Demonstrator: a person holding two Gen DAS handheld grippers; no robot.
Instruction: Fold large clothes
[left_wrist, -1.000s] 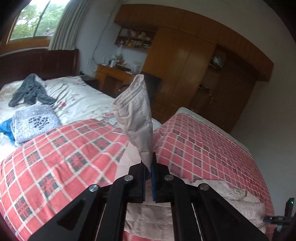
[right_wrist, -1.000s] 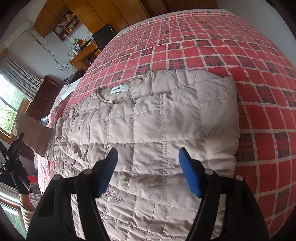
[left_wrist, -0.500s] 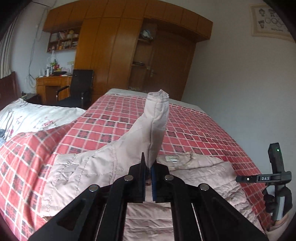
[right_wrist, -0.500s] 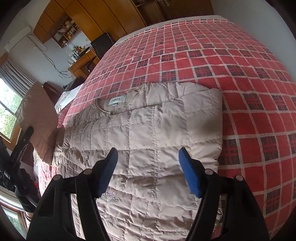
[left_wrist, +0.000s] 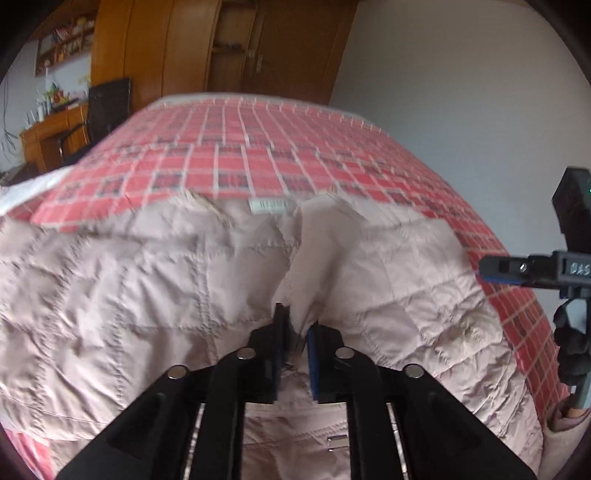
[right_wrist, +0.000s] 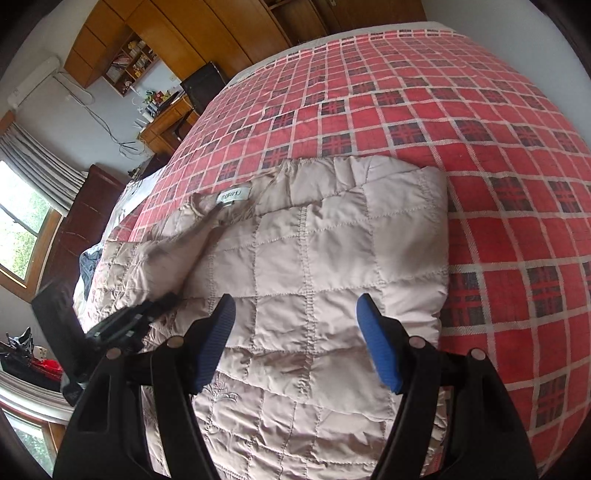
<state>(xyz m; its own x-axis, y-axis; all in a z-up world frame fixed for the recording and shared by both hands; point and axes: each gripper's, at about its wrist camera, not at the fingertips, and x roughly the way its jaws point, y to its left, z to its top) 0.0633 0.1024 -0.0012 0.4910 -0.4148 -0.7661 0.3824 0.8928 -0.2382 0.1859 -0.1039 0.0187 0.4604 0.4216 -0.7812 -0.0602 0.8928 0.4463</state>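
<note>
On the bed (right_wrist: 461, 122), left tool (left_wrist: 297, 332) has swung the sleeve (right_wrist: 173, 254) down across the jacket (right_wrist: 314, 258), still pinching it. Right tool (right_wrist: 295, 328) hovers wide, empty. Sleeve fold looks nearly done; release likely next.

The right tongs (left_wrist: 535, 269) read "DAS"; the jacket's neck label (right_wrist: 233, 194) print is illegible.

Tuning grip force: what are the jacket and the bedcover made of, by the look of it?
Jacket: thin smooth synthetic shell, probably nylon or polyester, slight sheen, stitched into puffy squares, so likely padded; crinkles finely. Bedcover: woven, matte red plaid, visible weave texture, likely cotton or a blend. Left tool is shut on a jacket fold; right tool is open.
</note>
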